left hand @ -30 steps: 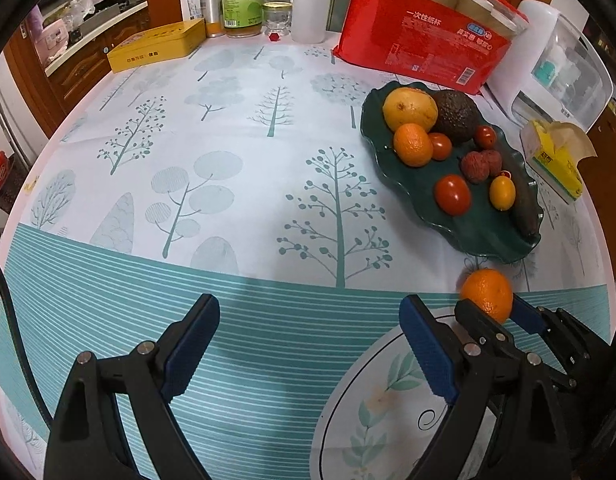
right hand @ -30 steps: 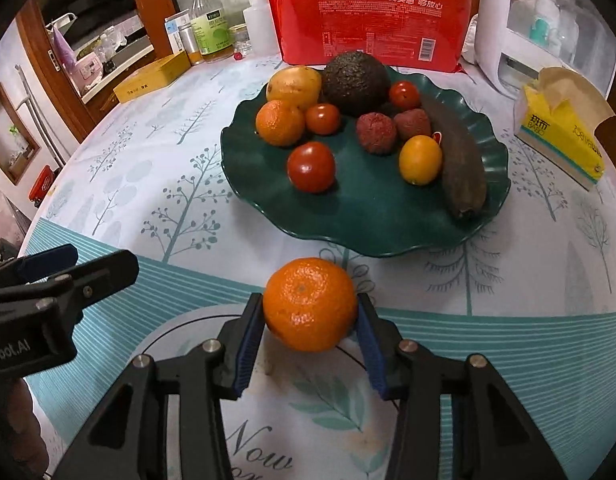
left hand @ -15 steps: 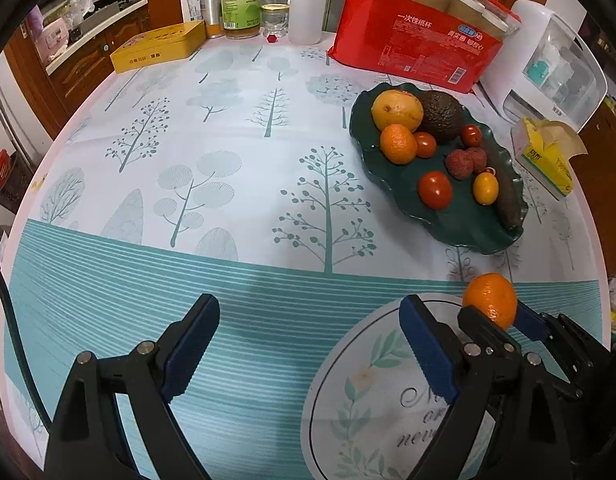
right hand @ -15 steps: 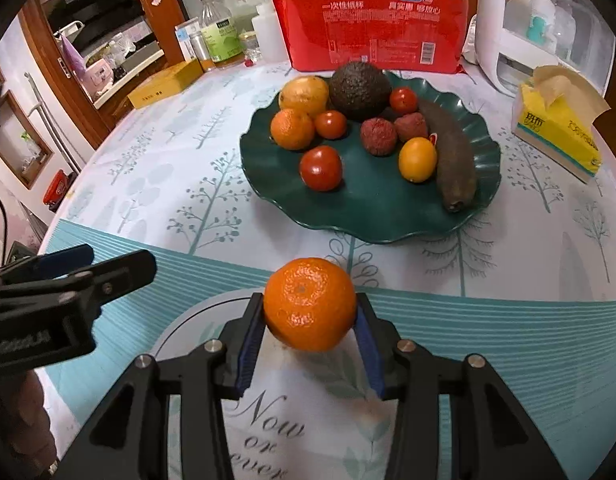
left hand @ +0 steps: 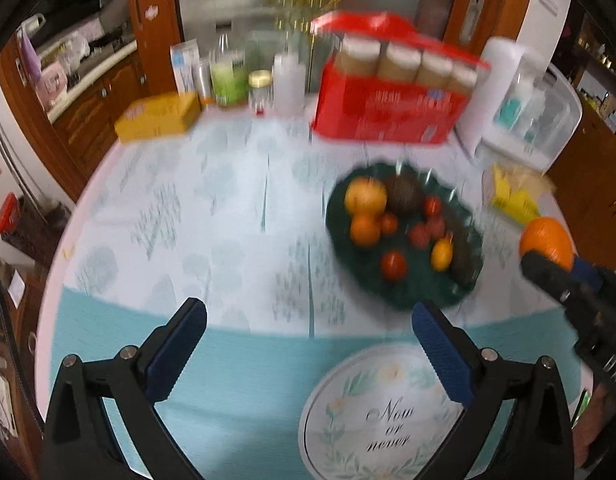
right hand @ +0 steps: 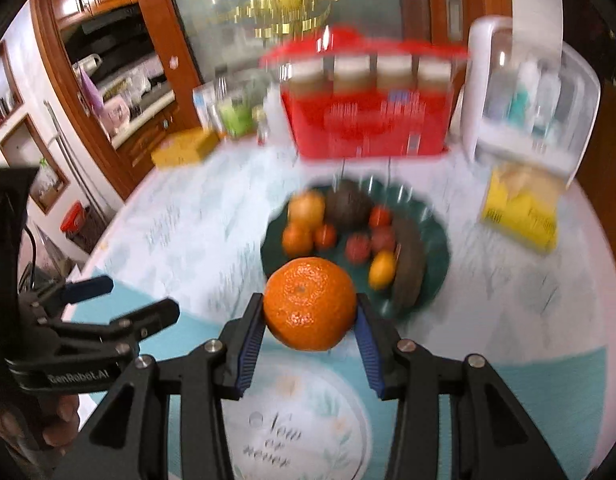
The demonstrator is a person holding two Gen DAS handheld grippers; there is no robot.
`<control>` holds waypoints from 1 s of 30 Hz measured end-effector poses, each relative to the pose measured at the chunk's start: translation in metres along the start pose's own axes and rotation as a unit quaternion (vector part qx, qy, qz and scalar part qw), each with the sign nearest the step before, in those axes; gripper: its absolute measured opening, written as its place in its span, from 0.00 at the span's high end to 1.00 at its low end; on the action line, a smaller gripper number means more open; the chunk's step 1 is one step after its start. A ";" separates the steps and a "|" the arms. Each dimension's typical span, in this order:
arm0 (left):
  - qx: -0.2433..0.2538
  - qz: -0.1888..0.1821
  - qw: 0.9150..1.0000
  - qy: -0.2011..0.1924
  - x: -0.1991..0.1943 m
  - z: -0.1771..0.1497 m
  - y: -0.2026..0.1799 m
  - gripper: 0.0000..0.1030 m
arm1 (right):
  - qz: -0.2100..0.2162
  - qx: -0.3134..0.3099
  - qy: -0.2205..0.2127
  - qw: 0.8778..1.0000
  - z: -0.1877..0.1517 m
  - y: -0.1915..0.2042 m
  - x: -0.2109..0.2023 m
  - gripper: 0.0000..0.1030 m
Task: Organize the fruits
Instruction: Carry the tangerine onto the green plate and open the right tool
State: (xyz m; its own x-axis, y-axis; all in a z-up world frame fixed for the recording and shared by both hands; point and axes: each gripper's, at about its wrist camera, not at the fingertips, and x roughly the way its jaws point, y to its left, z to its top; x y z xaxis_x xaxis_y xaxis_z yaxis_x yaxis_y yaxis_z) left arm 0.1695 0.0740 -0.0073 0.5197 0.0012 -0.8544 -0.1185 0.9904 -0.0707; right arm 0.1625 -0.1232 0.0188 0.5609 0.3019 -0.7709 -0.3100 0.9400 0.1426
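Note:
My right gripper is shut on an orange mandarin and holds it high above the table, in front of the dark green plate. The plate carries several fruits: an orange, tomatoes, an avocado, lychees, a yellow fruit. In the left wrist view the mandarin shows at the right edge, right of the plate. My left gripper is open and empty above the teal band of the tablecloth. Both views are blurred by motion.
A red pack of paper cups, bottles and a yellow box stand at the table's back. A yellow tissue pack and a white plastic container are at the right. A wooden cabinet stands at the left.
Both grippers have risen and pulled back from the table; the plate now looks smaller and farther. The mandarin stays gripped in the right gripper. The left gripper stays open.

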 end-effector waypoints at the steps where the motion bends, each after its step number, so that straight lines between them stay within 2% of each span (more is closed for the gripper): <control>1: 0.002 0.001 1.000 -0.010 -0.007 0.010 -0.001 0.01 | -0.001 0.001 -0.009 1.000 0.011 -0.002 -0.006 0.57; 3: 0.005 -0.003 0.999 -0.033 -0.018 0.030 -0.005 0.01 | 0.000 0.003 -0.025 1.000 0.034 -0.005 -0.015 0.57; 6: 0.014 -0.003 0.999 -0.044 -0.019 0.052 -0.013 0.01 | -0.016 -0.010 -0.035 0.999 0.052 -0.005 -0.010 0.57; 10: 0.018 -0.007 0.999 -0.036 0.004 0.066 -0.024 0.01 | -0.036 -0.034 -0.002 0.999 0.047 -0.003 0.032 0.57; 16: 0.052 -0.008 0.998 0.025 0.079 0.051 -0.039 0.01 | -0.034 -0.011 0.057 0.998 0.013 -0.015 0.106 0.57; 20: 0.061 -0.012 0.996 0.061 0.119 0.035 -0.043 0.01 | -0.037 0.001 0.078 0.996 -0.003 -0.024 0.137 0.57; 27: 0.046 -0.029 0.995 0.081 0.145 0.028 -0.040 0.01 | -0.045 -0.017 0.096 0.994 -0.021 -0.025 0.162 0.55; 30: 0.043 -0.037 0.995 0.086 0.150 0.027 -0.040 0.01 | -0.054 -0.039 0.084 0.994 -0.024 -0.020 0.161 0.52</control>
State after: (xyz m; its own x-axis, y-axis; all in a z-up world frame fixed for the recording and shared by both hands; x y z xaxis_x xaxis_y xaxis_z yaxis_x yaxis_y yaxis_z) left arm 0.2754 0.0386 -0.1186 0.3704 -0.0889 -0.9246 -0.0091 0.9950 -0.0993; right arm 0.2406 -0.0977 -0.1234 0.4605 0.1639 -0.8724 -0.3180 0.9480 0.0103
